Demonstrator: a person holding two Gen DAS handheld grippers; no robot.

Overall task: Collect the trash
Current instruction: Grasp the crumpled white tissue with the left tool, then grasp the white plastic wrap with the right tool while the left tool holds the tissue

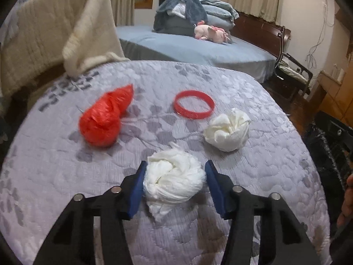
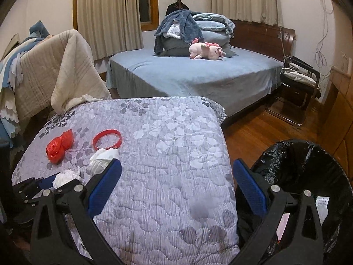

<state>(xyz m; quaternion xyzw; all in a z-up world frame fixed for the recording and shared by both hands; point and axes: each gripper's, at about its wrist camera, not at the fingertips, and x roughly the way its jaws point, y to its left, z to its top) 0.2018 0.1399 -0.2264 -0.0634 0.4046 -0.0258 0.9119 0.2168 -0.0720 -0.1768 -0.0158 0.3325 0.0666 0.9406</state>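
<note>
On the grey quilted bed (image 1: 253,198) lie a near white paper wad (image 1: 174,181), a second white wad (image 1: 227,130), a crumpled red plastic bag (image 1: 103,121) and a red ring band (image 1: 194,103). My left gripper (image 1: 175,172) is open, its blue pads on either side of the near wad; the left pad touches it and the right pad is a little apart. My right gripper (image 2: 176,172) is open and empty above the bed's right edge. In the right wrist view I see the near wad (image 2: 66,177), the second wad (image 2: 102,160), the red bag (image 2: 59,146) and the ring (image 2: 107,140).
A bin lined with a black bag (image 2: 308,176) stands on the wooden floor right of the bed, with some paper inside. A second bed (image 2: 198,77) with blankets and a pink plush toy (image 2: 207,50) lies beyond. A beige blanket (image 1: 55,33) hangs at the left.
</note>
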